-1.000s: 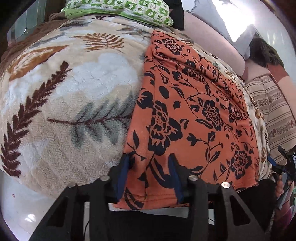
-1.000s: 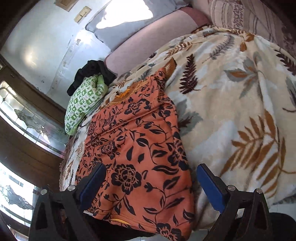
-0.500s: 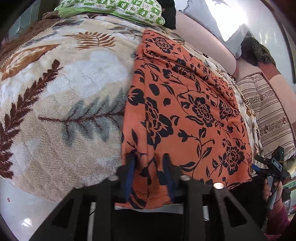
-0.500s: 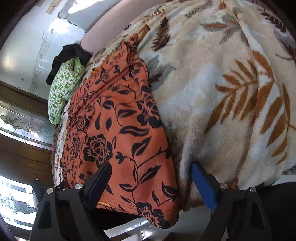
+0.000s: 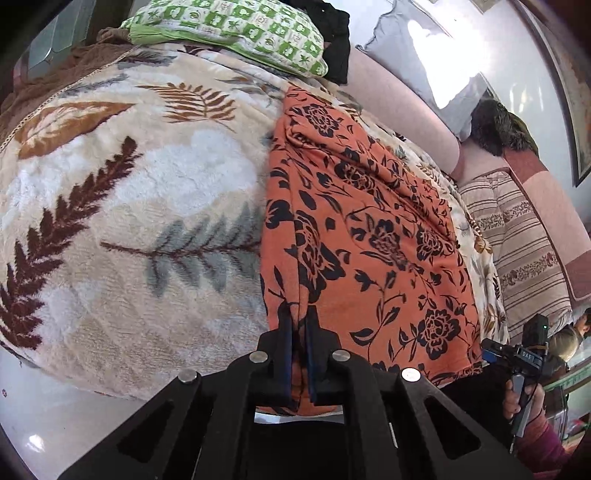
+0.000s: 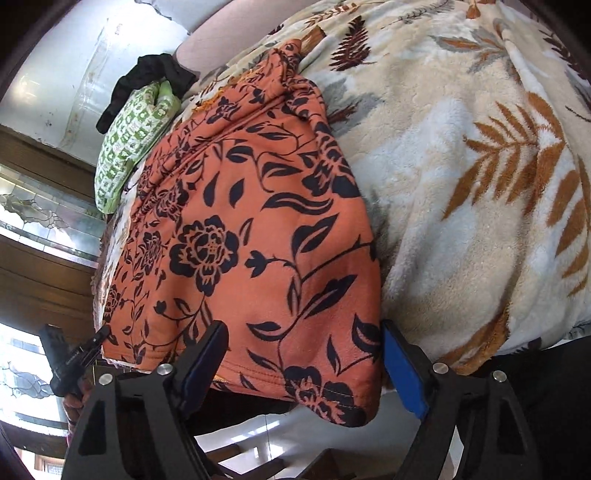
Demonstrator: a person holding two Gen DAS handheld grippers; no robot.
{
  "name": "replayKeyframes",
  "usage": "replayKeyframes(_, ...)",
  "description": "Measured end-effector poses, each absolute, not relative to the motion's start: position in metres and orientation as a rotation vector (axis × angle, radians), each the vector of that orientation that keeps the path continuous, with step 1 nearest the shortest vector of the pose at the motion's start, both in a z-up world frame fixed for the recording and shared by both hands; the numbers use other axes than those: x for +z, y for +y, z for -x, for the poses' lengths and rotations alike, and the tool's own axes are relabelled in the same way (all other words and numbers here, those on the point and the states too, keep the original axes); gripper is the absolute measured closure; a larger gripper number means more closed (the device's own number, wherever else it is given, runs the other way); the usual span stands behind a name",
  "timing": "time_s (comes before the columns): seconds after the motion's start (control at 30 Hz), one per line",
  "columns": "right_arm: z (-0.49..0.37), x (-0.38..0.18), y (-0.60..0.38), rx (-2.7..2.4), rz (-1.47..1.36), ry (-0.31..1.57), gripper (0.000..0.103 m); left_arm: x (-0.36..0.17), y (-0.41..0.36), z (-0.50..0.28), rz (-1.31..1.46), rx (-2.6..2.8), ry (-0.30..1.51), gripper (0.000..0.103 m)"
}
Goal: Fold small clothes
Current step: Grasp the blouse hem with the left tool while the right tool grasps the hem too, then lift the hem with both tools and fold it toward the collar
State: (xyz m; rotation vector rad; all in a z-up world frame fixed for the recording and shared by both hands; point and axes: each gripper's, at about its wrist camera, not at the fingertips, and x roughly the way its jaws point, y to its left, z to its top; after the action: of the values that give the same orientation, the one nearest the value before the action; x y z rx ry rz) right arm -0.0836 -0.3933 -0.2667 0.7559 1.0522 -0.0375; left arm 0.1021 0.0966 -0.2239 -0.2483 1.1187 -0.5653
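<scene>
Now the left gripper (image 5: 300, 332) is clamped on the orange floral garment (image 5: 369, 236) at the blanket (image 5: 110, 206) edge, right gripper (image 6: 301, 350) closing, gaping astride its corner — a thin bite could slip.

Orange floral garment (image 5: 369, 236) soft matt cloth; leaf-print blanket (image 5: 129, 206) fluffy fleece.

One orange garment (image 5: 369, 236), one green pillow (image 5: 236, 33), two claws.
</scene>
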Motion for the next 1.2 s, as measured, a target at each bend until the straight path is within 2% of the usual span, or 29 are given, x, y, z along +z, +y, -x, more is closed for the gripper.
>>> replayKeyframes(0.03, 0.083, -0.264, -0.390, -0.020, -0.739, 1.049, 0.041, -0.227, 0.095, -0.102, 0.227, -0.552, 1.132, 0.097)
replayKeyframes(0.07, 0.082, -0.263, -0.386, -0.008, -0.717, 1.055, 0.067, -0.231, 0.092, -0.102, 0.199, -0.532, 1.150, 0.096)
replayKeyframes(0.1, 0.081, -0.263, -0.383, -0.011, -0.693, 1.059, 0.072, -0.235, 0.089, -0.101, 0.172, -0.507, 1.165, 0.095)
replayKeyframes(0.17, 0.079, -0.264, -0.380, -0.019, -0.673, 1.067, 0.072, -0.242, 0.086, -0.100, 0.129, -0.463, 1.198, 0.079)
replayKeyframes(0.2, 0.078, -0.265, -0.380, -0.023, -0.676, 1.074, 0.072, -0.245, 0.085, -0.100, 0.114, -0.448, 1.208, 0.067)
replayKeyframes(0.23, 0.079, -0.265, -0.381, -0.024, -0.685, 1.075, 0.072, -0.246, 0.084, -0.099, 0.108, -0.443, 1.206, 0.064)
replayKeyframes(0.3, 0.079, -0.265, -0.384, -0.030, -0.712, 1.080, 0.071, -0.247, 0.083, -0.098, 0.099, -0.442, 1.197, 0.064)
replayKeyframes(0.33, 0.078, -0.266, -0.385, -0.036, -0.729, 1.084, 0.069, -0.246, 0.083, -0.097, 0.090, -0.442, 1.195, 0.066)
replayKeyframes(0.37, 0.079, -0.267, -0.387, -0.046, -0.748, 1.088, 0.066, -0.246, 0.082, -0.097, 0.082, -0.441, 1.192, 0.073)
replayKeyframes(0.4, 0.080, -0.269, -0.388, -0.054, -0.762, 1.091, 0.061, -0.246, 0.082, -0.096, 0.078, -0.446, 1.194, 0.089)
replayKeyframes(0.43, 0.081, -0.270, -0.389, -0.061, -0.779, 1.091, 0.037, -0.246, 0.081, -0.096, 0.080, -0.460, 1.198, 0.093)
replayKeyframes(0.47, 0.084, -0.271, -0.389, -0.076, -0.789, 1.089, 0.022, -0.245, 0.081, -0.095, 0.081, -0.464, 1.195, 0.094)
replayKeyframes(0.6, 0.082, -0.275, -0.385, -0.068, -0.760, 1.100, 0.022, -0.244, 0.086, -0.097, 0.137, -0.483, 1.198, 0.097)
replayKeyframes(0.63, 0.081, -0.275, -0.382, -0.068, -0.717, 1.113, 0.027, -0.245, 0.089, -0.098, 0.158, -0.482, 1.200, 0.097)
replayKeyframes(0.67, 0.080, -0.274, -0.380, -0.089, -0.671, 1.123, 0.044, -0.244, 0.094, -0.098, 0.173, -0.478, 1.199, 0.097)
replayKeyframes(0.7, 0.079, -0.274, -0.378, -0.118, -0.604, 1.144, 0.057, -0.243, 0.099, -0.098, 0.174, -0.468, 1.195, 0.098)
replayKeyframes(0.73, 0.081, -0.273, -0.377, -0.140, -0.541, 1.157, 0.084, -0.241, 0.103, -0.098, 0.164, -0.453, 1.188, 0.098)
replayKeyframes(0.8, 0.085, -0.269, -0.376, -0.137, -0.521, 1.159, 0.095, -0.237, 0.113, -0.097, 0.141, -0.420, 1.177, 0.098)
replayKeyframes(0.97, 0.091, -0.251, -0.369, -0.175, -0.369, 1.167, 0.096, -0.228, 0.135, -0.092, 0.087, -0.391, 1.174, 0.099)
replayKeyframes(1.0, 0.094, -0.249, -0.371, -0.188, -0.358, 1.175, 0.097, -0.227, 0.138, -0.088, 0.063, -0.377, 1.177, 0.103)
replayKeyframes(1.13, 0.104, -0.246, -0.383, -0.108, -0.446, 1.132, 0.097, -0.238, 0.163, -0.075, 0.050, -0.325, 1.203, 0.103)
replayKeyframes(1.2, 0.106, -0.248, -0.392, -0.066, -0.548, 1.108, 0.096, -0.234, 0.172, -0.071, 0.098, -0.320, 1.147, 0.103)
